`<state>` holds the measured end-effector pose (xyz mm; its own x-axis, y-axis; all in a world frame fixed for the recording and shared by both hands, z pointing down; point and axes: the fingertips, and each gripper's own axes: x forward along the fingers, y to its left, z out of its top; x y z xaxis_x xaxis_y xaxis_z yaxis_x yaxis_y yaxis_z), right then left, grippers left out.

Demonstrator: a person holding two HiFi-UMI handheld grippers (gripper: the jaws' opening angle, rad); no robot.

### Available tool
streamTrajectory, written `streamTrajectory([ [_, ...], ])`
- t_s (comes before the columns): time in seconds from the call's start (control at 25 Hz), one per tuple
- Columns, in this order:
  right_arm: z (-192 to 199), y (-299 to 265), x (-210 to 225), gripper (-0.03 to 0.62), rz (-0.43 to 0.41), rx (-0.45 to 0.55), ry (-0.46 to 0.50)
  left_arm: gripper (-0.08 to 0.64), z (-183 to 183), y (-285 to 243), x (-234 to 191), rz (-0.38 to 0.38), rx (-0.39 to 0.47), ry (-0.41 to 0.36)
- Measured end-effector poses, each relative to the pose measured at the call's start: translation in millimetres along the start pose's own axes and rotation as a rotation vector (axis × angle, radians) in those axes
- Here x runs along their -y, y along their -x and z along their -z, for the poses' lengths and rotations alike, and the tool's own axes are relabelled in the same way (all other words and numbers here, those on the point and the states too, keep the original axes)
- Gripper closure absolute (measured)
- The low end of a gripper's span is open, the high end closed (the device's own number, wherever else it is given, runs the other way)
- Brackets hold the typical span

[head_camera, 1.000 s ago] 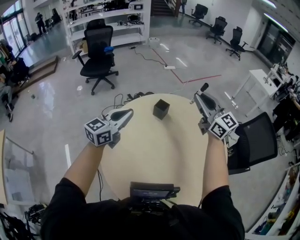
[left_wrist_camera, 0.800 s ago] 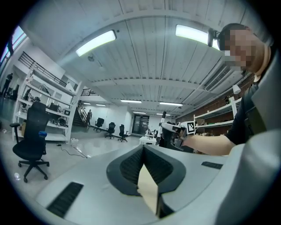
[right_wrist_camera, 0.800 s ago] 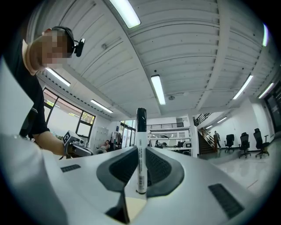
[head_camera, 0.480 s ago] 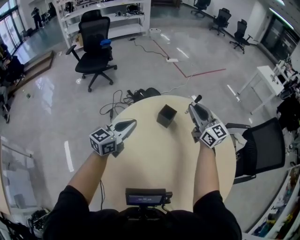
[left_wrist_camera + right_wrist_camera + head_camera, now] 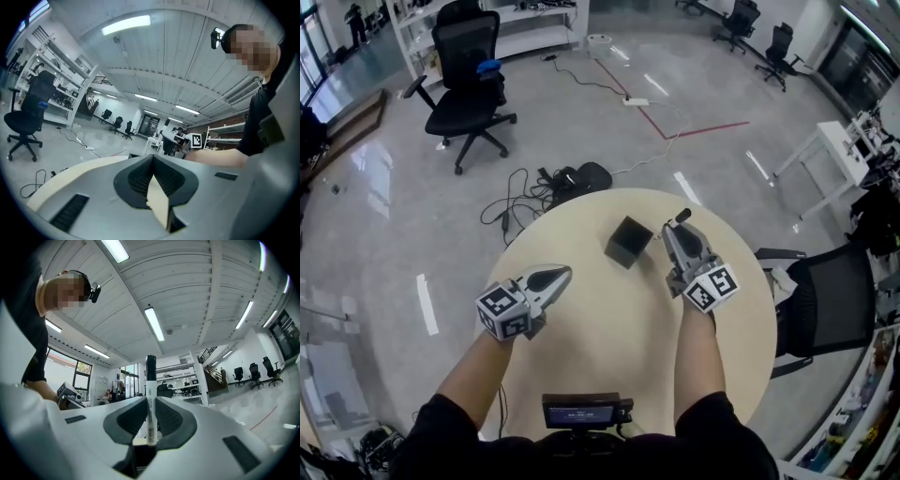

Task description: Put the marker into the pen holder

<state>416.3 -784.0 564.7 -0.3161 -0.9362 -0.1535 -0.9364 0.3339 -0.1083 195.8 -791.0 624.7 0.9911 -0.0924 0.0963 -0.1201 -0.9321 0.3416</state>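
At the left, the left gripper [image 5: 561, 274] hovers over the round table [image 5: 609, 347], its jaws pressed together with nothing between them, as the left gripper view [image 5: 152, 158] shows. Near the table's far middle stands the black pen holder [image 5: 628, 242], an open-topped cube. Just to its right, the right gripper [image 5: 671, 230] is clamped on the marker [image 5: 150, 394], whose dark cap [image 5: 682, 216] pokes out beyond the jaws.
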Motion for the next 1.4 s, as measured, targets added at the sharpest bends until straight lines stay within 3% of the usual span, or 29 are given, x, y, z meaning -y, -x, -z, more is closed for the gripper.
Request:
streamTrajectory([
  [0.28,45,-9,24,0.53,0.011,0.031,-0.028,0.563,46,-28,-19,0.037,-0.022,0.05],
  [0.48,68,-16,27,0.531,-0.011,0.012,0.003,0.563,65,-33,-27,0.044,-0.031,0.062],
  [0.92,101,-21,27,0.53,-0.046,-0.045,0.03,0.563,66,-43,-35,0.048,0.009,0.088],
  [1.4,112,-15,23,0.529,-0.077,-0.097,0.06,0.563,78,-53,-27,0.059,-0.013,0.087],
])
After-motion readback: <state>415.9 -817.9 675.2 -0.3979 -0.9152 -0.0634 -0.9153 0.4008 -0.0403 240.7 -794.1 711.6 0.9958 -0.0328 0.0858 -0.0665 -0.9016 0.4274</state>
